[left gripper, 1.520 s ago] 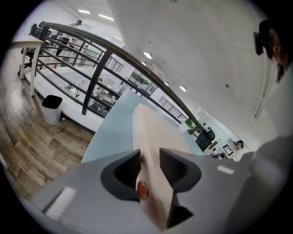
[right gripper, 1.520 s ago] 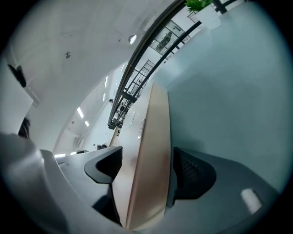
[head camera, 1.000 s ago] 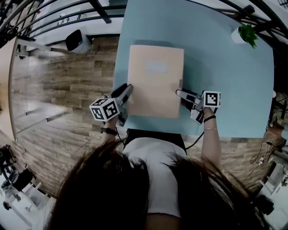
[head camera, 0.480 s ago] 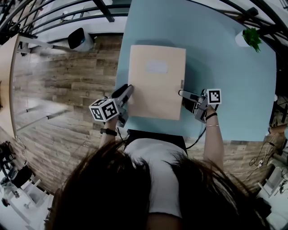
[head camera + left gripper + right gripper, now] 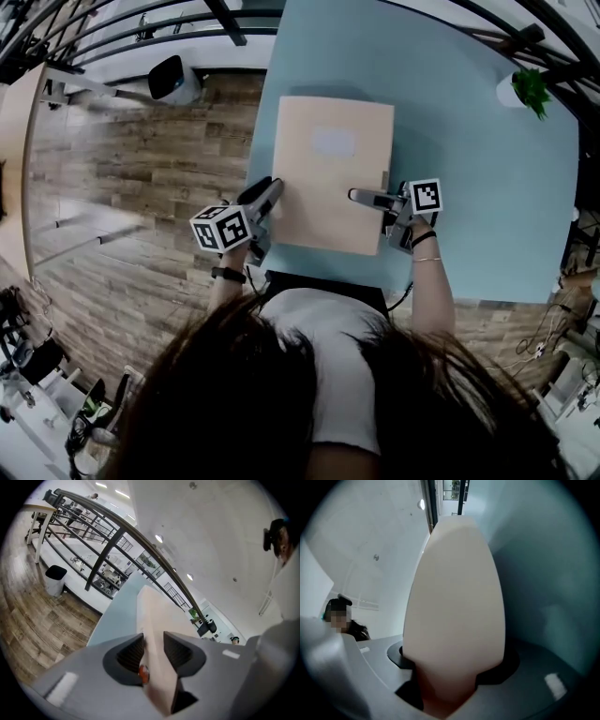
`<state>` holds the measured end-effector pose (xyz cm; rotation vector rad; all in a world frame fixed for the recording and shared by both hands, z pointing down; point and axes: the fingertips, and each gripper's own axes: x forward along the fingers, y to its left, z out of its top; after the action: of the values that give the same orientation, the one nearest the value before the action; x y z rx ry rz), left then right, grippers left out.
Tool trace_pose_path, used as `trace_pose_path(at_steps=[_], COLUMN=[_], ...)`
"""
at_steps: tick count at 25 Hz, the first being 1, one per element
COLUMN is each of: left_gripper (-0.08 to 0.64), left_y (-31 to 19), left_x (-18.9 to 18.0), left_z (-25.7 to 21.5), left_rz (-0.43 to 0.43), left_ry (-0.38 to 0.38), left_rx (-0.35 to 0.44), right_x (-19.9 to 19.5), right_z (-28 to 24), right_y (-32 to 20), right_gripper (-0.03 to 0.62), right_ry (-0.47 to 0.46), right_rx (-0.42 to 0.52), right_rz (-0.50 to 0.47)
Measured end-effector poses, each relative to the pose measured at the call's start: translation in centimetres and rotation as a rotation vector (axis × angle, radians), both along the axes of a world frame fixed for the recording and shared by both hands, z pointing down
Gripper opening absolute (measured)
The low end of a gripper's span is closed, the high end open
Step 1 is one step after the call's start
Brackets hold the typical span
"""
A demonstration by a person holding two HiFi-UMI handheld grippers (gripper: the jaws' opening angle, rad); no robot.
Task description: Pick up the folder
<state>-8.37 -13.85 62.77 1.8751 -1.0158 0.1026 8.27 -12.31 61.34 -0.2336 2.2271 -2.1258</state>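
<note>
So the tan folder (image 5: pixel 330 173) is found at the near-left part of the light blue table (image 5: pixel 469 131), held from both sides. Its left edge is pinched by the left gripper (image 5: pixel 269 194), with a jaw pressed on each face. The right edge is clamped the same way by the right gripper (image 5: pixel 358 195), set well in over the cover. Opposite edges are probably gripped so a floppy thing can be raised level without sagging or flapping open. Whether it's off the table yet can't be told.
</note>
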Motion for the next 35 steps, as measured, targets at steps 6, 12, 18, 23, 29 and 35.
trace_pose_path(at_steps=[6,12,18,23,29,35], left_gripper=[0.187,0.186,0.183,0.184,0.184,0.184], left_y=[-0.2,-0.1,-0.5,-0.9,-1.4,-1.7], left_x=[-0.2,-0.3,-0.1,0.3,1.0,1.5], left_z=[-0.1,-0.4,-1.8,-4.0,-7.6,-11.7], left_rz=[-0.007,-0.016,0.005,0.012,0.034,0.034], left_ry=[0.022,0.042,-0.007,0.002,-0.02,-0.042], left_rx=[0.0,0.009,0.076,0.138,0.227,0.329], right_x=[0.0,-0.1,0.2,0.7,1.2,2.4], right_z=[0.5,0.0,-1.3,-3.2,-7.1,-11.1], right_y=[0.0,0.5,0.4,0.2,0.0,-0.1], right_gripper=[0.31,0.298,0.293,0.293,0.293,0.293], right_ry=[0.038,0.038,0.057,0.06,0.057,0.101], right_rx=[-0.005,0.029,0.093,0.147,0.246,0.382], right_rz=[0.011,0.026,0.037,0.05,0.081,0.133])
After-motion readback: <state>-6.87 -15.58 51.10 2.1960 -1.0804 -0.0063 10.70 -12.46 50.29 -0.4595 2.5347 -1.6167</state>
